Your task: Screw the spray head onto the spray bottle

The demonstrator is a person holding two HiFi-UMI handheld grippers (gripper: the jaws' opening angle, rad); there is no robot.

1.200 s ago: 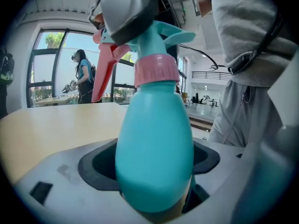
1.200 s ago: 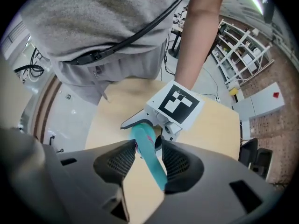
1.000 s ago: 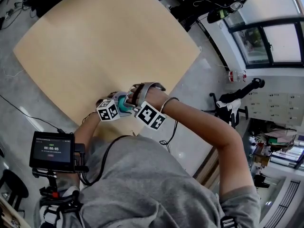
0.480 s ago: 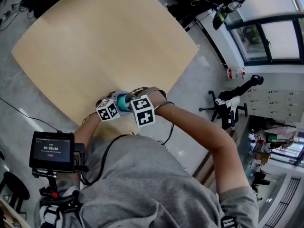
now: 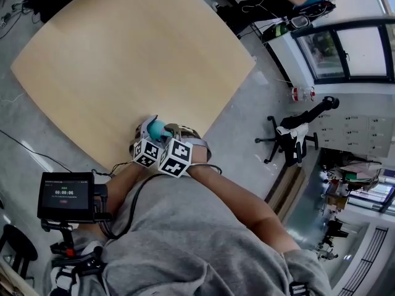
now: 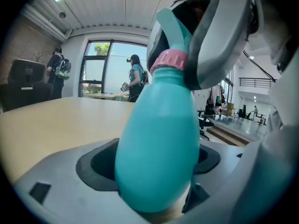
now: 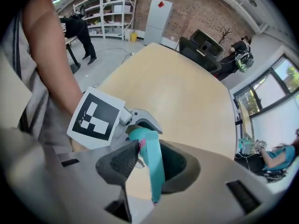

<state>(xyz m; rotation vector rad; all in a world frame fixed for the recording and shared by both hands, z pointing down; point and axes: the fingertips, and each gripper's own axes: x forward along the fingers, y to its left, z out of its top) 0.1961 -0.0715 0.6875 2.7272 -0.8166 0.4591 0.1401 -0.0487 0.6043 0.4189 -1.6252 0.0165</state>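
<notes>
The teal spray bottle (image 6: 159, 139) stands upright between the jaws of my left gripper (image 6: 155, 164), which is shut on its wide body. A pink collar (image 6: 169, 59) rings its neck, and the teal spray head (image 6: 172, 27) sits on top. From above, my right gripper (image 7: 149, 164) is shut on the spray head (image 7: 152, 167), with dark pads (image 7: 122, 161) on either side of it. In the head view the bottle (image 5: 157, 128) is at the near edge of the table (image 5: 123, 54), with the left gripper (image 5: 148, 142) and right gripper (image 5: 171, 142) side by side over it.
The wooden table (image 7: 182, 92) stretches away beyond the bottle. A small screen (image 5: 65, 196) hangs at the person's chest. An office chair (image 5: 290, 134) and a plastic bottle (image 5: 302, 95) stand on the floor to the right. Several people stand by the windows (image 6: 98, 64).
Both grippers and the bottle have shifted a little along the table's near edge. The right gripper has turned, so its marker cube now sits close beside the left one.
</notes>
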